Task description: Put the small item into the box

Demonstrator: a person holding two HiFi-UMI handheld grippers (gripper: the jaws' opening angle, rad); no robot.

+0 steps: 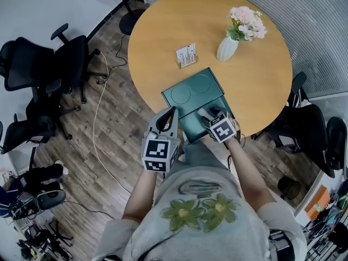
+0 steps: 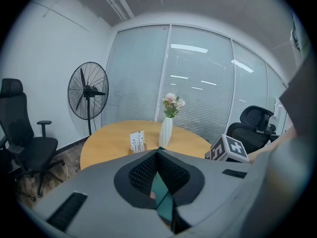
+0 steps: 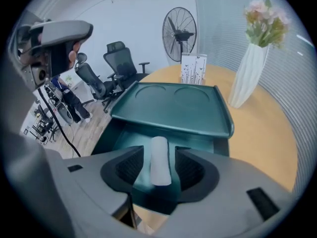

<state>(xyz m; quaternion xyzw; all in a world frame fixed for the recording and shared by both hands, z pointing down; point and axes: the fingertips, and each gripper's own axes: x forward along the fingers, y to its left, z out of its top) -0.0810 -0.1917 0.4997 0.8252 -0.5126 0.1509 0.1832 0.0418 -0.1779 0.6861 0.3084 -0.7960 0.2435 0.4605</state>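
Lying in the box [image 3: 119,135], the small item [image 3: 159,160] points toward its lid [image 3: 173,103].

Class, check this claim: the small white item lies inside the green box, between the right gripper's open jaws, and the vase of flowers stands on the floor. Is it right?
No. The vase stands on the round table, not the floor; the head view shows it. The rest holds.
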